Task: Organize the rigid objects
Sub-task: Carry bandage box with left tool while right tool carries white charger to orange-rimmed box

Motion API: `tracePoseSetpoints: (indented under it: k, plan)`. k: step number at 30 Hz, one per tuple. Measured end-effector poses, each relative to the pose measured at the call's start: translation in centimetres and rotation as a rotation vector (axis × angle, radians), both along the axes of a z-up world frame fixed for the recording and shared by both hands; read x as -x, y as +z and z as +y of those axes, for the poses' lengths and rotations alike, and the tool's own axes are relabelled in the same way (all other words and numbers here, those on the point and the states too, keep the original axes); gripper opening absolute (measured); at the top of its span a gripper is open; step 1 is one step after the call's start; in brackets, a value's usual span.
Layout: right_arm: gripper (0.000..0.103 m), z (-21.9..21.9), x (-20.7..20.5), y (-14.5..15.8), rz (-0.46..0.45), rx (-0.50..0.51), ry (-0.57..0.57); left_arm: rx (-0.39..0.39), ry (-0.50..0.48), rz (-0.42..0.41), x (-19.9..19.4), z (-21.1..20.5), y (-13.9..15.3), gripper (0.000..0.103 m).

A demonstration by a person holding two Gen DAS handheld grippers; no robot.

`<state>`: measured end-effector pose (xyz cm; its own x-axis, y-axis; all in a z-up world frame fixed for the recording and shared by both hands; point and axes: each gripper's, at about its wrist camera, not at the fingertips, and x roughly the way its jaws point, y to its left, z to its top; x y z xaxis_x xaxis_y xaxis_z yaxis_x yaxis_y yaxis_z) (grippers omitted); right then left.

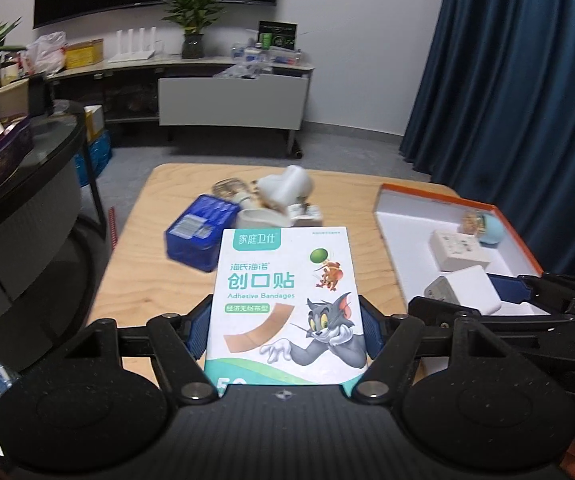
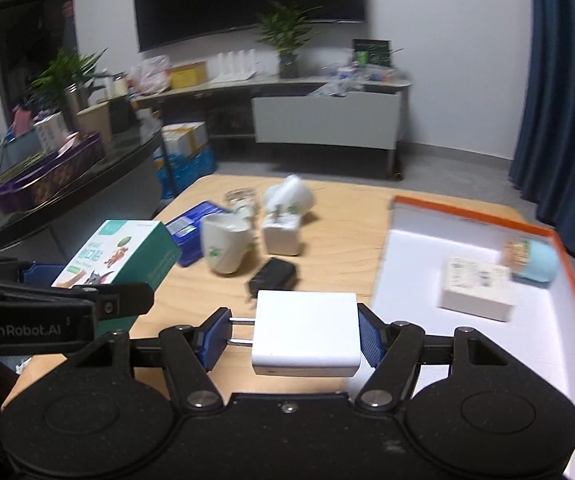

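Note:
My left gripper [image 1: 285, 322] is shut on a white and green adhesive bandage box [image 1: 283, 300], held above the wooden table [image 1: 139, 260]. In the right wrist view that bandage box [image 2: 123, 256] hangs at the left in the left gripper [image 2: 87, 284]. My right gripper [image 2: 293, 332] is shut on a white charger [image 2: 305, 332]: one pad presses its prongs, the other its body. It hovers by the left edge of the orange-rimmed white box [image 2: 475, 216]. From the left wrist, the charger [image 1: 467, 288] shows over that box [image 1: 439, 198].
In the box lie a small white carton [image 2: 479, 292] and a pale blue round object [image 2: 535, 260]. On the table sit a blue box [image 2: 191, 228], a white mug [image 2: 225, 248], a white plug adapter [image 2: 281, 236], a black charger [image 2: 273, 276] and a tipped white piece [image 2: 291, 196]. A dark counter [image 2: 87, 184] stands left.

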<state>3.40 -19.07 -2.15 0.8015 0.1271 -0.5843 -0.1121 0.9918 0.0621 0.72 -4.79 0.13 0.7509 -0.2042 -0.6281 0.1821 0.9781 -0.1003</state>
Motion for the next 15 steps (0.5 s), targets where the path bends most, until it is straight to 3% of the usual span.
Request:
tracePoseSetpoints:
  k: [15]
  plan:
    - [0.079,-6.6,3.3,1.2,-0.023,-0.022,-0.149,0.007,-0.136,0.009,0.3,-6.4,0.3,0.071]
